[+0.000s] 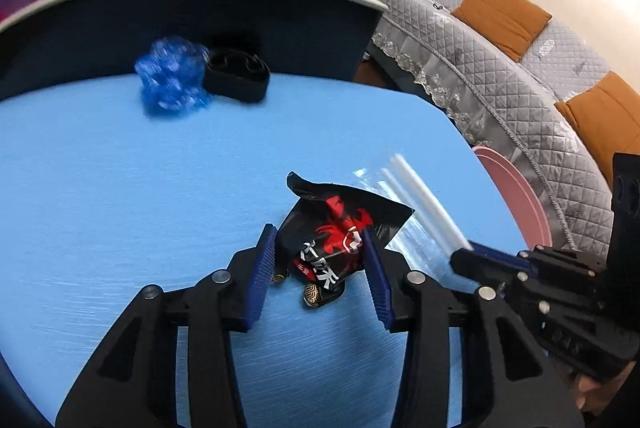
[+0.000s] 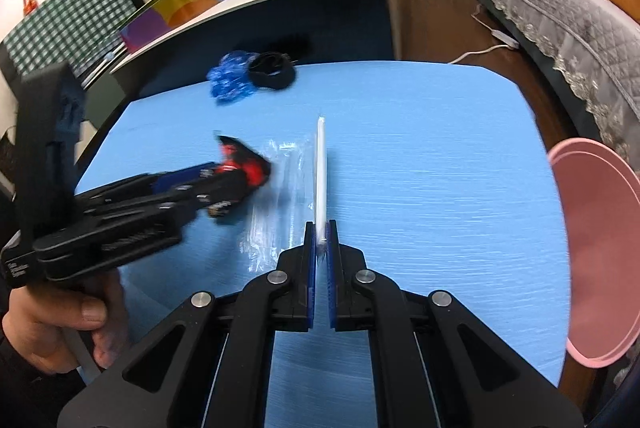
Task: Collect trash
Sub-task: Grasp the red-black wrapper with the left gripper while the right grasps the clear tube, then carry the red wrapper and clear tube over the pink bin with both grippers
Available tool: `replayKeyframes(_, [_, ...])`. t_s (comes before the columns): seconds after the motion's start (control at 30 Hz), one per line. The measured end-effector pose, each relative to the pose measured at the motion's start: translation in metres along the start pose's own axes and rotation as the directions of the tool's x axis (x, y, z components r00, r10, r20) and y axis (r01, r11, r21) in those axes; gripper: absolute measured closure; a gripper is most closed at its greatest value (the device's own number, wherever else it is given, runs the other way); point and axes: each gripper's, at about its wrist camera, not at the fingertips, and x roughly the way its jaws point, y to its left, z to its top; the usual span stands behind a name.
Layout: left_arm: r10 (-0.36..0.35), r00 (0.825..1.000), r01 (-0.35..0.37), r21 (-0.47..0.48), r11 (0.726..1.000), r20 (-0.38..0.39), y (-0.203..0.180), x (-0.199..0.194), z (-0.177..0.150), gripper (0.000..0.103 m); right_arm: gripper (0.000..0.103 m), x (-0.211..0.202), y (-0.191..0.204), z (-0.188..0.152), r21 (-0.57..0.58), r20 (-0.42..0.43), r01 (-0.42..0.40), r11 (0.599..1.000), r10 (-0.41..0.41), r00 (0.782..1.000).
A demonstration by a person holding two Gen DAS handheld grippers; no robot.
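My left gripper [image 1: 320, 268] has its jaws apart, with the black-and-red wrapper [image 1: 340, 228] lying on the blue table [image 1: 160, 187] between them; the right pad looks to brush it, though blur prevents confirmation. My right gripper [image 2: 321, 240] is clamped on the white strip of a clear bag [image 2: 320, 163], which trails over the table just beside the wrapper. At the far edge, a crumpled blue bag [image 1: 172, 79] touches a black band [image 1: 236, 75]. A pink bin [image 2: 596, 252] stands off the table's right edge. A grey sofa [image 1: 500, 67] lies beyond.
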Motion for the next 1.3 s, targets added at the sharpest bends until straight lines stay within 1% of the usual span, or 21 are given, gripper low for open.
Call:
replayKeyframes(0.1, [0.040, 0.999, -0.040, -0.002, 0.999, 0.022, 0.003, -0.011, -0.002, 0.061, 0.098, -0.004, -0.002, 0.001, 0.008, 0.013, 0.014, 1.000, -0.014, 1.000])
replayKeyframes(0.2, [0.083, 0.996, -0.083, -0.024, 0.996, 0.039, 0.013, -0.022, -0.003, 0.061, 0.098, -0.010, -0.001, 0.002, 0.005, 0.030, 0.029, 1.000, -0.029, 0.999])
replayKeyframes(0.3, [0.107, 0.992, -0.105, -0.041, 0.994, 0.060, 0.020, -0.033, -0.003, 0.061, 0.098, -0.019, 0.002, 0.000, 0.009, 0.057, 0.046, 0.999, -0.046, 0.997])
replayKeyframes(0.5, [0.136, 0.983, -0.135, -0.017, 0.991, 0.120, 0.015, -0.055, -0.004, 0.061, 0.098, -0.047, 0.006, -0.002, 0.018, 0.134, 0.070, 0.997, -0.072, 0.988])
replayKeyframes(0.6, [0.137, 0.979, -0.138, -0.007, 0.990, 0.150, 0.009, -0.066, -0.005, 0.061, 0.098, -0.063, 0.006, -0.004, 0.018, 0.176, 0.086, 0.996, -0.088, 0.981])
replayKeyframes(0.73, [0.132, 0.969, -0.139, 0.017, 0.990, 0.210, -0.005, -0.081, -0.006, 0.061, 0.098, -0.084, 0.007, -0.006, 0.021, 0.225, 0.104, 0.994, -0.106, 0.969])
replayKeyframes(0.87, [0.127, 0.962, -0.141, 0.042, 0.989, 0.241, -0.015, -0.091, -0.007, 0.061, 0.098, -0.106, 0.006, -0.007, 0.029, 0.268, 0.116, 0.993, -0.119, 0.956])
replayKeyframes(1.03, [0.131, 0.955, -0.150, 0.050, 0.987, 0.267, -0.022, -0.100, -0.007, 0.061, 0.098, -0.128, 0.004, -0.001, 0.039, 0.298, 0.116, 0.992, -0.123, 0.947])
replayKeyframes(1.2, [0.114, 0.948, -0.135, 0.051, 0.990, 0.296, -0.030, -0.107, -0.003, 0.061, 0.098, -0.154, -0.006, 0.006, 0.053, 0.317, 0.113, 0.992, -0.124, 0.940])
replayKeyframes(1.3, [0.109, 0.943, -0.137, 0.068, 0.988, 0.314, -0.038, -0.108, -0.001, 0.061, 0.098, -0.169, -0.014, 0.014, 0.039, 0.333, 0.133, 0.990, -0.138, 0.933])
